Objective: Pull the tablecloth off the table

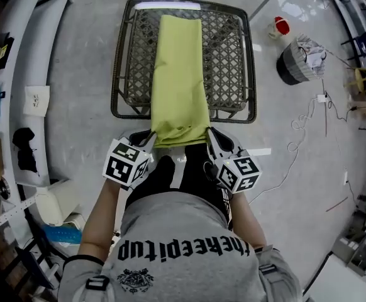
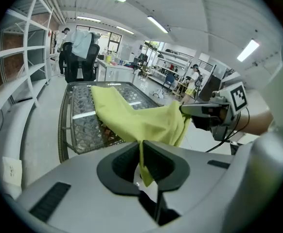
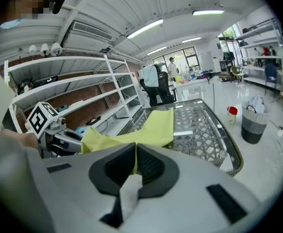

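Shoulders in a grey shirt (image 1: 183, 231) are filling the bottom of the head view. Just beyond them the left hand-held gripper (image 1: 148, 139) and the right hand-held gripper (image 1: 212, 137) are each pinching one near corner of the yellow-green tablecloth (image 1: 178, 68). Both are gripping cloth: in the left gripper view the jaws are pressing together on a thin fold that is hanging down between them, and the right gripper view is showing the same, with a yellow edge caught in the narrow slit between its jaws. So the grasp is looking done on both sides (the first step, as I am judging it). The pull itself is looking barely begun. The near edge is bunching between the two grippers just off the near rim of the surface (image 1: 249, 61), while most of the cloth's length is lying flat as a strip down the middle of the lattice top, reaching nearly to the far rim. By my reading, nearly the whole draw is remaining: both corners are needing to travel back toward the body until the far end is sliding clear of the near rim. Nothing is sitting on the cloth, so I am expecting little to snag it beyond the open lattice.
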The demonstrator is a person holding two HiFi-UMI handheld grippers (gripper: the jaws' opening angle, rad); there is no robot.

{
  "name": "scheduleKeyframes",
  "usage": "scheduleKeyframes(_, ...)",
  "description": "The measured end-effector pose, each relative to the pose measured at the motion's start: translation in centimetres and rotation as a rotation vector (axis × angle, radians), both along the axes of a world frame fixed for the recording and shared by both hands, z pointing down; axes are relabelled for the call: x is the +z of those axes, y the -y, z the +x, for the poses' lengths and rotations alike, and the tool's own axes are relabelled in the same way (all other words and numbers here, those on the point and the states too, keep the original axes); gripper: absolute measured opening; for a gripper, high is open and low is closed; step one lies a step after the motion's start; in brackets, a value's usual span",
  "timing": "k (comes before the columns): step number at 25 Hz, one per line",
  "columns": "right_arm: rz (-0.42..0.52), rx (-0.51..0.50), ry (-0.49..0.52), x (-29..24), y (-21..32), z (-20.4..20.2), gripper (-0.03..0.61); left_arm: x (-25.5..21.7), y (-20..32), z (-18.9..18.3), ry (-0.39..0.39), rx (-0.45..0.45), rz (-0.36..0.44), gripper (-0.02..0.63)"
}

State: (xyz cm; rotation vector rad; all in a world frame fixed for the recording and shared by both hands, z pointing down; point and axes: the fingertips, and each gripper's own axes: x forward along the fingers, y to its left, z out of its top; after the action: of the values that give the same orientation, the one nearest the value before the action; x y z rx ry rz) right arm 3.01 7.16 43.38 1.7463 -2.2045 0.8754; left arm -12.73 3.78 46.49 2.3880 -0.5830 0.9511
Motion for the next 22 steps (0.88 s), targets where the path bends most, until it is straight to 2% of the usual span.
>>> scheduleKeyframes(7, 0.129, 0.028, -0.014, -4.4, 4.8, 1.4, 0.02, -5.6, 5.7, 1.7, -0.069, 0.027, 0.115, 0.039)
scheduleKeyframes(12, 0.207, 0.021, -0.028, -7.6, 9.7, 3.6, 0.02, -9.3, 11.1, 3.9, -0.125, -0.01, 0.17, 0.039)
scheduleKeyframes(22, 0.249, -0.006, -0.044, -9.3, 21.8, 8.1, 0.02, -10.8, 23.7, 8.5, -0.077, -0.066, 0.254, 0.04)
